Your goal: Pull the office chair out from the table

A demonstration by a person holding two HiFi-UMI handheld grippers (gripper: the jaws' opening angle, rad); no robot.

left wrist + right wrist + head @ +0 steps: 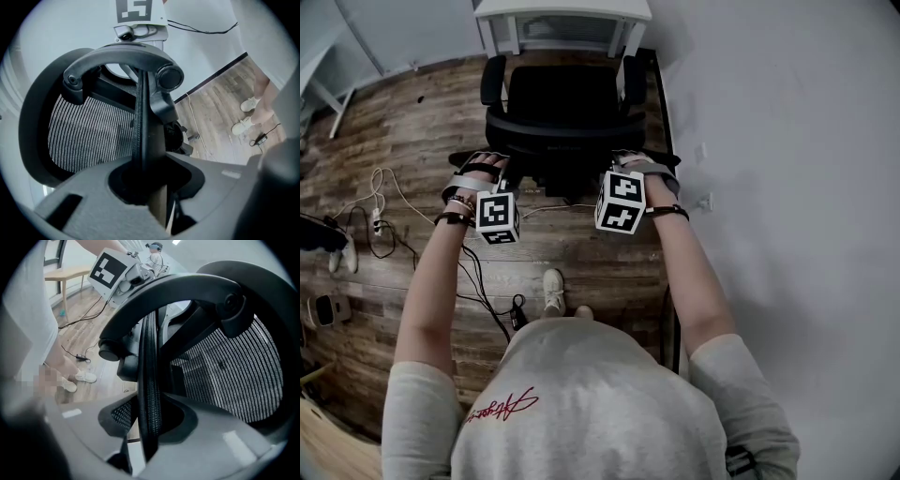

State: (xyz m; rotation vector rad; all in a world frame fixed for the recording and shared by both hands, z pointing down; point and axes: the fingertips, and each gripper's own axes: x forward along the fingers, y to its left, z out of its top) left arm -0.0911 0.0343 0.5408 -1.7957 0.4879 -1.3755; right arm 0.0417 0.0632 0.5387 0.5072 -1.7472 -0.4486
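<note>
- Cable (394,202) is seen trailing across the wood floor (403,112) at the left, apart from the chair's base.
- Left gripper (490,167) is clamped on the left part of the backrest's top rim (142,117). In the left gripper view the padded edge is pinched between the jaws.
- Chair (562,103) is stood in the middle, facing the white counter (562,11). Its seat front is close up to the counter's edge and its backrest is turned toward the person.
- Chair is judged fairly heavy but likely to roll; no castors can be made out. The rim frame looks stiff and the mesh (234,376) soft, so hold is best taken on the frame, as now.
- Backrest may recline under a pull, so an even, level draw on both sides is advised.
- Right gripper (635,164) is likewise closed on the right part of the same rim, with the edge between its jaws.
- Wall (787,141) is close on the right, so a straight pull is called for.
</note>
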